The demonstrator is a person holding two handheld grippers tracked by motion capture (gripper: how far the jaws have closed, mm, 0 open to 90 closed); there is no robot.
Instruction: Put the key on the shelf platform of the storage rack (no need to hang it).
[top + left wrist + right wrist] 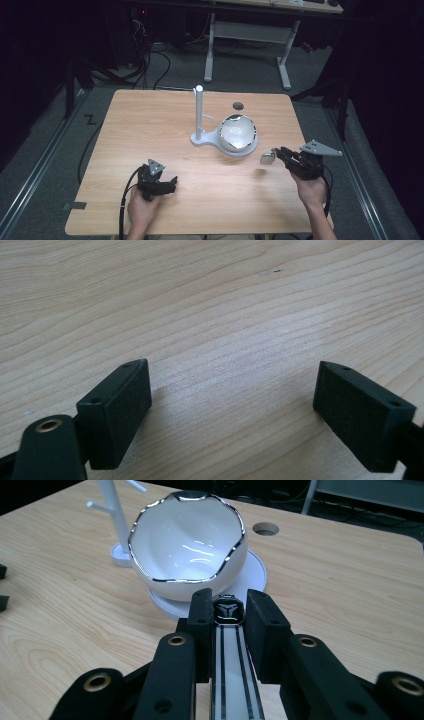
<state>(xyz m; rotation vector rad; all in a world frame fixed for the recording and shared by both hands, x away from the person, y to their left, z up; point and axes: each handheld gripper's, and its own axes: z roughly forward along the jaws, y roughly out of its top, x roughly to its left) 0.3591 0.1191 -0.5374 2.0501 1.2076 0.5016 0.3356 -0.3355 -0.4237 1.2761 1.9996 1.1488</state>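
My right gripper point(278, 153) held a watch point(228, 611), its fingers point(264, 620) clamped on the strap just behind the dark face. The right gripper view showed the white strap with 2 dark stripes running straight back between those fingers, the long axis pointing at the white bowl point(187, 550); from the high view the watch point(267, 159) was a small pale blur above the desk point(165, 125), just right of the bowl's stand point(199, 116). My left gripper point(232, 405) had its fingers point(117, 410) wide apart over bare wood.
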